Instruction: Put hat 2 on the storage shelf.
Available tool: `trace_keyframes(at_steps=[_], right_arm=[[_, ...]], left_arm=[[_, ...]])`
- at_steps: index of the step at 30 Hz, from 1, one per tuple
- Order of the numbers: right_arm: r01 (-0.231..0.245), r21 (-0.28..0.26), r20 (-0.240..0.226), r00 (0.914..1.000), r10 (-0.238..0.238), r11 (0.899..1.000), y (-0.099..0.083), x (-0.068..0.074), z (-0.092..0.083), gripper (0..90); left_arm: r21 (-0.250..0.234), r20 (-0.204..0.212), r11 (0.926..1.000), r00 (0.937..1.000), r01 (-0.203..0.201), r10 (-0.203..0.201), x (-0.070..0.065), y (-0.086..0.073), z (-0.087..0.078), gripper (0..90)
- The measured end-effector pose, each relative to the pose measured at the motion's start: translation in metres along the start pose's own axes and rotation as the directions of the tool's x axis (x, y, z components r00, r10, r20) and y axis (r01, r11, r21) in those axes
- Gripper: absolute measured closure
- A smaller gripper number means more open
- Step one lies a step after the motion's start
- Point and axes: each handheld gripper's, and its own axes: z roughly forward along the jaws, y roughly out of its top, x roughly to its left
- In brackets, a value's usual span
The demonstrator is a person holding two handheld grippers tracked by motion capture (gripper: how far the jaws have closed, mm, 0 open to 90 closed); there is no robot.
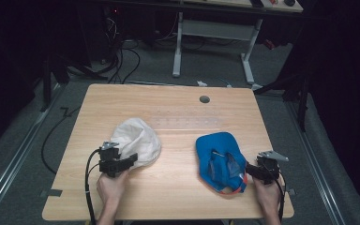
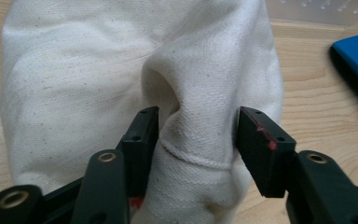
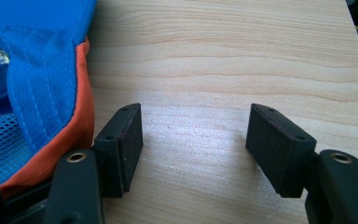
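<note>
The left gripper (image 2: 196,135) pinches a raised fold of the white cap (image 1: 136,139) at the table's (image 1: 178,117) near left — a shallow bite could slip — while the right gripper (image 3: 193,140), jaws apart on nothing, sits just right of the blue cap (image 1: 220,161).

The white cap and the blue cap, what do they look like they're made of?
The white cap looks like matte woven cotton canvas: visible weave, soft folds, a stitched seam. The blue cap looks like woven fabric with stitched rows, a mesh lining and orange trim; probably synthetic, hard to confirm.
</note>
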Motion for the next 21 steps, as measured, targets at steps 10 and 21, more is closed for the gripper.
trace_keyframes(at_steps=[10, 21], right_arm=[[0.0, 0.0, 0.0, 1.0, 0.0, 1.0, 0.0, 0.0, 0.0, 36.6], [-0.001, 0.0, -0.001, 1.0, 0.001, 1.0, 0.0, 0.0, 0.0, 36.6]], left_arm=[[0.017, 0.067, 0.9998, 0.9977, 0.01, -0.011, 0.001, 0.003, -0.006, 61.8], [0.039, 0.129, 0.9989, 0.9912, 0.025, -0.029, 0.003, 0.006, -0.011, 68.5]])
